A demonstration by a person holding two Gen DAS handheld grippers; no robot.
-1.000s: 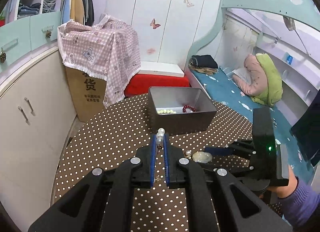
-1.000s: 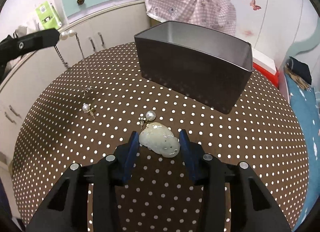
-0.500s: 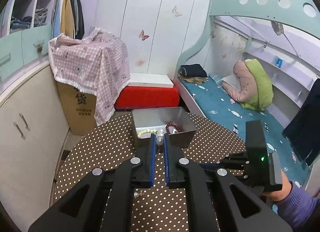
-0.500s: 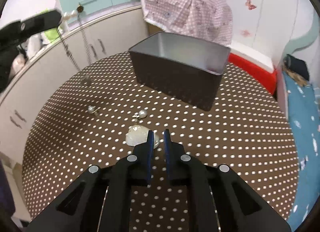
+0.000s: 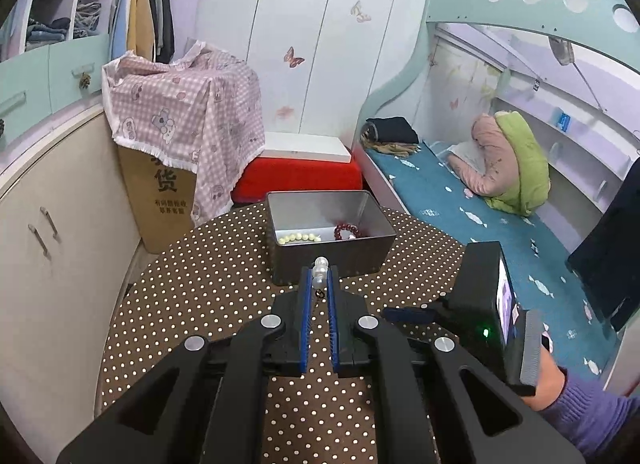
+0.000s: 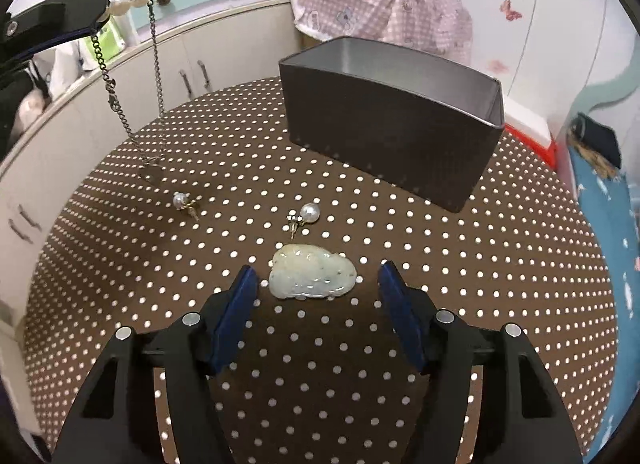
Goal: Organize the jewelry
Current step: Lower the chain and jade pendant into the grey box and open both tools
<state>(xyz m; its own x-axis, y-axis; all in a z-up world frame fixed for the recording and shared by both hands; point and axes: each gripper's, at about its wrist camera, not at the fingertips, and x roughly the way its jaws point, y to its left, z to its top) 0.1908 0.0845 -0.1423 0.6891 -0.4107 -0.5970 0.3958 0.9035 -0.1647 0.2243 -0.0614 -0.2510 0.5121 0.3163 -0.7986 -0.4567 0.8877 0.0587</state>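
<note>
Pearl-and-chain necklace pinched at its pearls by the left hand-held gripper, chain dangling clear of the dotted surface for carrying toward the tin box. Right hand-held gripper spread, straddling the jade pendant, probably for pickup.

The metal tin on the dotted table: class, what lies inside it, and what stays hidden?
Inside the tin, the left wrist view shows a pale bead bracelet and a dark red bead bracelet. The near wall covers the front floor strip; the right wrist view shows only bare inner walls.
</note>
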